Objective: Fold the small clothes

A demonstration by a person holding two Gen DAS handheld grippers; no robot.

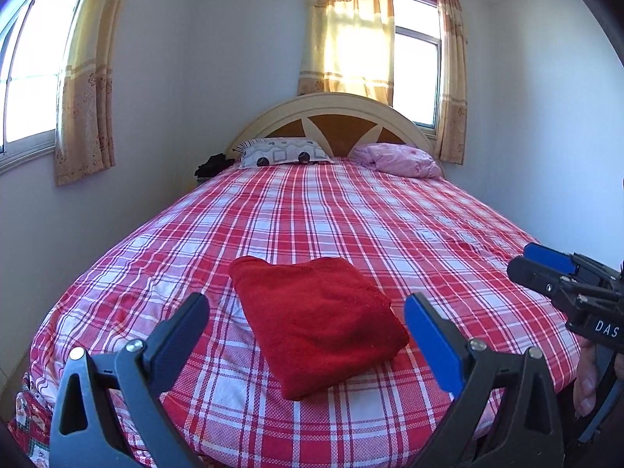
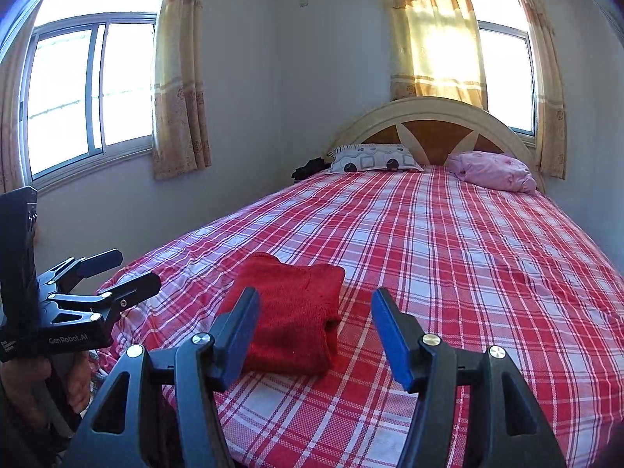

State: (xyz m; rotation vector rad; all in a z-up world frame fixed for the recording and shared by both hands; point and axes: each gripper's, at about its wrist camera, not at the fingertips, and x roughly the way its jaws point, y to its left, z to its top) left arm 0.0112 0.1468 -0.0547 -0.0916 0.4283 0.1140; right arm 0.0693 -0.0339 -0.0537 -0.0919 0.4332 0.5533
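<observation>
red garment (image 1: 318, 321) lies folded at lower centre on the bed (image 1: 390, 218); left tool (image 1: 308, 325) and right tool (image 2: 314, 325) both gape wide, empty, apparently clear of it

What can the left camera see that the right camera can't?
Only the left view shows the right gripper from outside, at its right edge. Only the right view shows the left gripper from outside, plus the whole side window. Both show the folded red cloth on the plaid bed, two pillows and the headboard. Both grippers are open and hold nothing.
</observation>
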